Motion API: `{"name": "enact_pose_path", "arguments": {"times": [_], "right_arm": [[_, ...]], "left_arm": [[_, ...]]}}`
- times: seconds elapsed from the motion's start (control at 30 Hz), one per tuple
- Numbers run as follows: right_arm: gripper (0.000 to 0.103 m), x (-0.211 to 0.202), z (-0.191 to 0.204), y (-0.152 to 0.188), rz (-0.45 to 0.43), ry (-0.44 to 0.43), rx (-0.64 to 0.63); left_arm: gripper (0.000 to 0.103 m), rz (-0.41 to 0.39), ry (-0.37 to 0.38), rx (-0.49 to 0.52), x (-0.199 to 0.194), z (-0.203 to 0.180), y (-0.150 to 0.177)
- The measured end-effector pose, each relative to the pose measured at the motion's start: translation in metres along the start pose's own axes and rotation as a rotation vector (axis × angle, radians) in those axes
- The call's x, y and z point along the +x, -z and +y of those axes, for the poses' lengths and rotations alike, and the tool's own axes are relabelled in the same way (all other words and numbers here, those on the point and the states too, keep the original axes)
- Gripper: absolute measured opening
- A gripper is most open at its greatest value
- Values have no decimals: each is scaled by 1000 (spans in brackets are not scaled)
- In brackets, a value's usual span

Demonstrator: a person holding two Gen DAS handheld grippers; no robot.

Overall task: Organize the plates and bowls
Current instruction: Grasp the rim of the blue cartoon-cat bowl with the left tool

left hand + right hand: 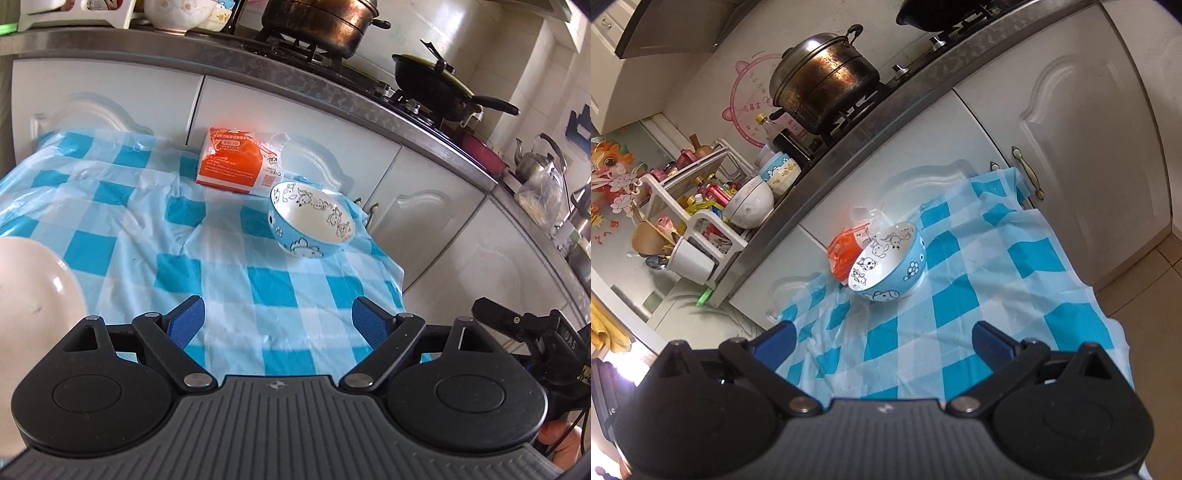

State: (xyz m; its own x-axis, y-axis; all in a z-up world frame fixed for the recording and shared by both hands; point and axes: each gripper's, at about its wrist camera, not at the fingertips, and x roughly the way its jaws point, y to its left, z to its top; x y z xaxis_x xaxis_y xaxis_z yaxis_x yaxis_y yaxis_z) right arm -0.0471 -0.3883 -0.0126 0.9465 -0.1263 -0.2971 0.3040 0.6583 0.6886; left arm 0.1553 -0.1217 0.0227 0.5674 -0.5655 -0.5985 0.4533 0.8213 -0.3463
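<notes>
1. Left wrist view: left gripper (277, 317) empty, blue-padded jaws spread wide, above the blue-and-white checked plastic tablecloth (229, 266).
2. Blue ceramic bowl with cartoon animal drawings inside (312, 221) sits upright on the cloth at 1 o'clock from the jaws, well apart. Orange-and-white plastic packet (232, 162) just behind it at 11 o'clock.
3. Large plain white plate or bowl (33, 291), only partly in frame, at 9 o'clock near the left finger; cannot tell which.
4. Right wrist view: right gripper (882, 339) empty too, jaws apart, the same cartoon bowl (888, 262) dead ahead at 12 o'clock, nothing between.
5. Judgement: approach stage, bowl not yet gripped; right gripper is better lined up.
6. To do it well: go straight in, put one finger inside the rim and one outside, pinch the near wall firmly, since glazed ceramic likely slips. Lift straight up so the loose cloth is not dragged; keep clear of the packet.
</notes>
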Motion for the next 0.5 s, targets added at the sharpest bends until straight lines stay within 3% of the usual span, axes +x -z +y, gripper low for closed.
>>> {"name": "enact_pose_path", "arguments": {"times": [0.13,0.3,0.5], "right_arm": [[97,29,-13,-20,35,-15,56],[95,63,-15,-41,72,-4,36],[86,107,-15,-57,116,4,26]], "left_arm": [[103,3,0,-38,30,4,-22],[103,24,7,-91,68,10,-40],[103,49,40,-143,115,14,-59]]}}
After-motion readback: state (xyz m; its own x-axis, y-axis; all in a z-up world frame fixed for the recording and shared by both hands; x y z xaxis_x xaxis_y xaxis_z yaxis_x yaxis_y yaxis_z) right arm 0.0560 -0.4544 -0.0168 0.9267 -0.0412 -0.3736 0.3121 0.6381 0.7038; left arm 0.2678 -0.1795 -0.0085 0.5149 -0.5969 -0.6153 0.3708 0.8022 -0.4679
